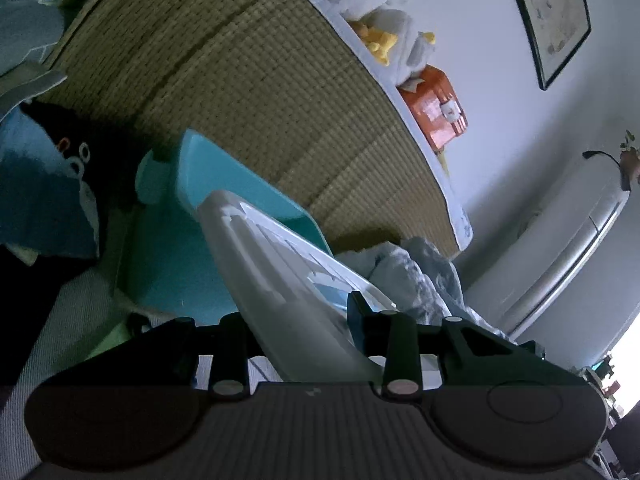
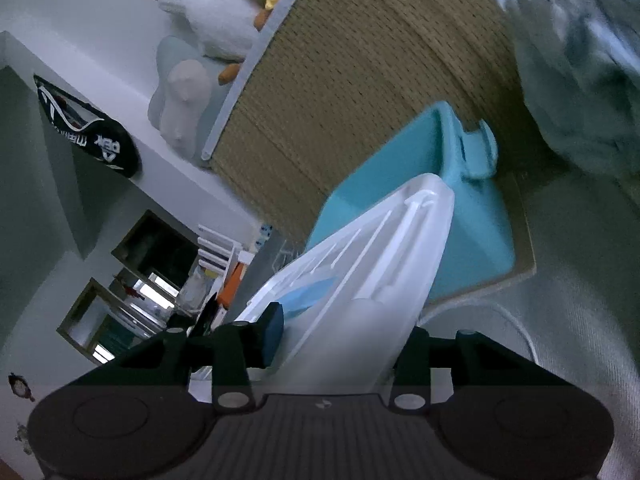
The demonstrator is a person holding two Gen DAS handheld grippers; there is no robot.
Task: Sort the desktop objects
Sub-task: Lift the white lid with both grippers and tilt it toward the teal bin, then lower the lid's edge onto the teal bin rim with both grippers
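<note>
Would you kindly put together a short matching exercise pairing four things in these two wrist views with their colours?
Things:
1. storage box
2. lid
3. woven mat
4. framed picture's frame

Colours:
A. black
B. translucent white
C. tan
D. teal

Pairs: 1-D, 2-B, 3-C, 4-A. The lid is the piece held by both the left gripper and the right gripper, their jaws closed on its edge.
</note>
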